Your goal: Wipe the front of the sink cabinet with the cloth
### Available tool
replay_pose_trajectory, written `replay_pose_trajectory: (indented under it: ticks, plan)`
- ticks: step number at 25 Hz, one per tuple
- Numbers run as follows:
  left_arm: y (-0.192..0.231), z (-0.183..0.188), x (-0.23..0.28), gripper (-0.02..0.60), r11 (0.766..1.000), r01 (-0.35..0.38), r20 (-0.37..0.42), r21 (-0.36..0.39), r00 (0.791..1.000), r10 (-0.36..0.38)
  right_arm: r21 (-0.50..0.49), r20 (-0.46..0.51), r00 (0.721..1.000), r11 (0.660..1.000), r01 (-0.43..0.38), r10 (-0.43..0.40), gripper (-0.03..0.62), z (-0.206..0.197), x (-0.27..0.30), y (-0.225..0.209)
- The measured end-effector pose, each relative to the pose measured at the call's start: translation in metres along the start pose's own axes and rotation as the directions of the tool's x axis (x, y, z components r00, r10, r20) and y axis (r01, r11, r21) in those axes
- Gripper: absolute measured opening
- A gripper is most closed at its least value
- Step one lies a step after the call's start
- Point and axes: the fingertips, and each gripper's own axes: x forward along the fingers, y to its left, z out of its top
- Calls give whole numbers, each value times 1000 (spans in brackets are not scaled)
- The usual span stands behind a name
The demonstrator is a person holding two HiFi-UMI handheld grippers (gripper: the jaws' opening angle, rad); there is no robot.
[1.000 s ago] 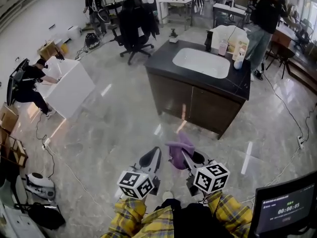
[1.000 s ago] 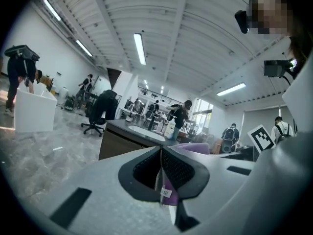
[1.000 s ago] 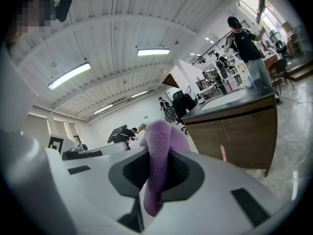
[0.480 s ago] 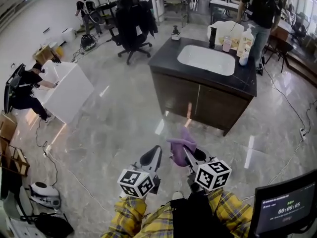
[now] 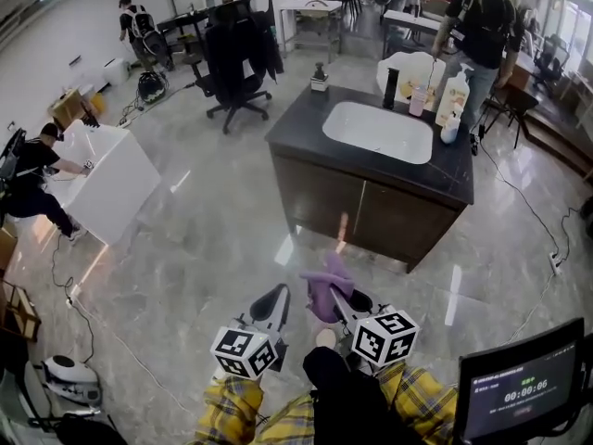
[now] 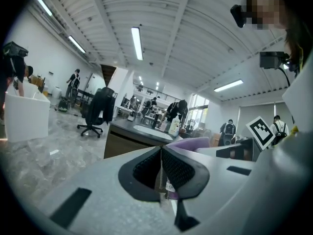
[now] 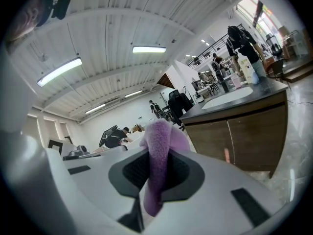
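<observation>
As the sink cabinet (image 5: pixel 371 216) edges closer, the right gripper (image 5: pixel 337 295) clamps the cloth (image 5: pixel 326 281), the left gripper (image 5: pixel 277 298) closed empty, wiping unstarted.

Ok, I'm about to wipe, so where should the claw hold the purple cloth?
Near its bunched middle, coming from behind, as the right claw pinches it now. The cloth bulges out ahead of the jaws, which probably leaves a soft pad facing the cabinet front.
</observation>
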Motion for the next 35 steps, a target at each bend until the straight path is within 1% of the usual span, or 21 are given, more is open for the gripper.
replay_pose_trajectory:
  ticks: [3,6,11,14,19,25,30,35]
  plan:
    - [17,10,17,8,1000,-4,8,5,1000,4,-18,3,1000,999,-27,27,40,12,27,-4]
    - [39,16,35,8,1000,-19,11,11,1000,19,-7,3,999,999,-41,41,40,19,56,-15]
    - [77,24,70,6,999,-47,-7,7,999,47,1,-29,998,998,-55,55,40,28,107,-34]
    - [92,28,86,8,999,-50,-19,11,999,50,3,-37,997,998,-65,65,40,35,126,-41]
    - [106,42,113,8,999,-42,-24,13,999,42,7,-42,998,999,-52,52,40,51,148,-58]
    - [122,48,142,7,999,-49,-36,20,998,49,14,-42,998,999,-49,50,40,63,168,-77]
    - [126,50,167,8,999,-21,-37,25,999,21,2,-40,998,999,-39,39,40,73,180,-93]
    - [131,48,194,7,999,-12,-71,30,997,14,9,-35,999,1000,-22,22,40,79,189,-108]
